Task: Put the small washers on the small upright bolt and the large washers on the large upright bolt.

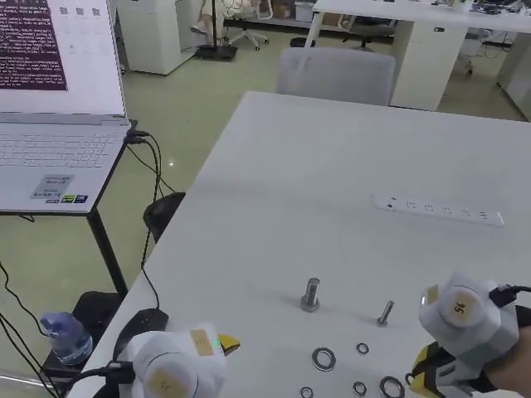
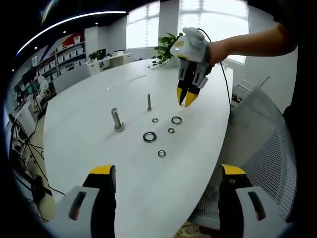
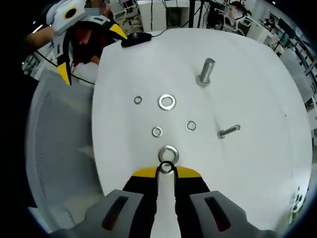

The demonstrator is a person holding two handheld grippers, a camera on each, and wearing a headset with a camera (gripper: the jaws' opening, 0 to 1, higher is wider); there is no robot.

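Observation:
On the white table (image 1: 348, 166) the large bolt (image 1: 310, 295) and the small bolt (image 1: 386, 313) stand upright and bare. Two large washers (image 1: 323, 359) (image 1: 392, 386) and three small washers (image 1: 362, 348) lie flat in front of them. My right gripper (image 3: 167, 171) hovers with its jaws together, tips just short of a large washer (image 3: 168, 154); the left gripper view shows it (image 2: 187, 99) above that washer (image 2: 177, 120). My left gripper (image 2: 167, 173) is open and holds nothing, back at the table's near edge, well apart from the washers (image 2: 149, 136).
A white power strip (image 1: 438, 211) lies at the back right of the table. A laptop (image 1: 58, 149) sits on a stand to the left, with cables and a water bottle (image 1: 66, 338) below. A grey mesh chair (image 2: 257, 148) stands beside the table edge.

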